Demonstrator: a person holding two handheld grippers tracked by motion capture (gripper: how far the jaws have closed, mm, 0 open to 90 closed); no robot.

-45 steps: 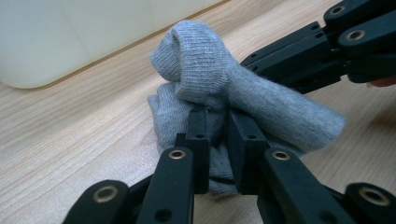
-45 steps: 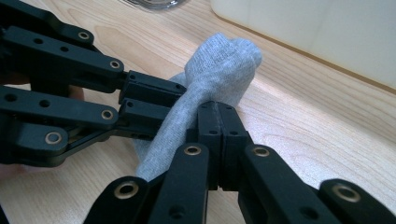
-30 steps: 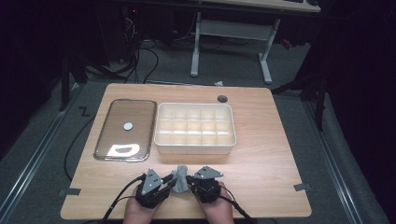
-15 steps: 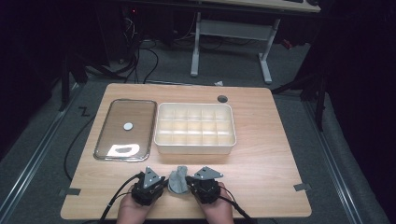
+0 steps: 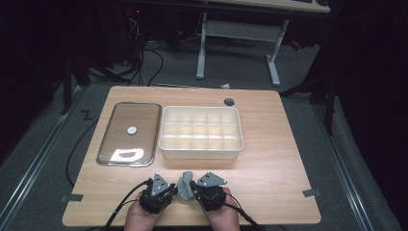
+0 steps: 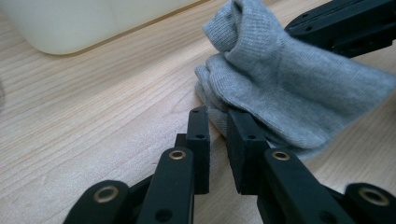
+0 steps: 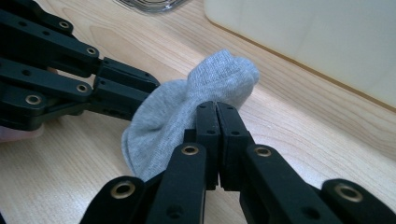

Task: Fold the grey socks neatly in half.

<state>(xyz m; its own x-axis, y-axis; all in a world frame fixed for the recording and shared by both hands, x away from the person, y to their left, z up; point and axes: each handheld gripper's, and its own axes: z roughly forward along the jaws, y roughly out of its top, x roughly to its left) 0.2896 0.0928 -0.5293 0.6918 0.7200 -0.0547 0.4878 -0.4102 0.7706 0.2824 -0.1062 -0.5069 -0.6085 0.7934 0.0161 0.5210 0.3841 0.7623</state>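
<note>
A small grey sock (image 5: 184, 185) lies bunched on the wooden table (image 5: 269, 173) near its front edge, between my two grippers. My left gripper (image 5: 176, 190) meets it from the left. In the left gripper view its jaws (image 6: 219, 120) have just been closing, and the sock's (image 6: 280, 93) near edge is pinched between them. My right gripper (image 5: 193, 190) meets the sock from the right. Its jaws (image 7: 217, 107) are pressed together on a fold of the sock (image 7: 173, 112). The left gripper's fingers (image 7: 121, 86) hold the sock's other side.
A cream box (image 5: 200, 153) with several compartments stands just beyond the sock. To its left lies a clear rounded tray (image 5: 129, 156) with a small white disc (image 5: 131, 130) on it. A dark round hole (image 5: 229, 102) sits at the table's back. The front edge is right by my hands.
The sock bunch has sunk a little between the grippers, and the left gripper has edged in towards it. Both hands have otherwise stayed in place.
</note>
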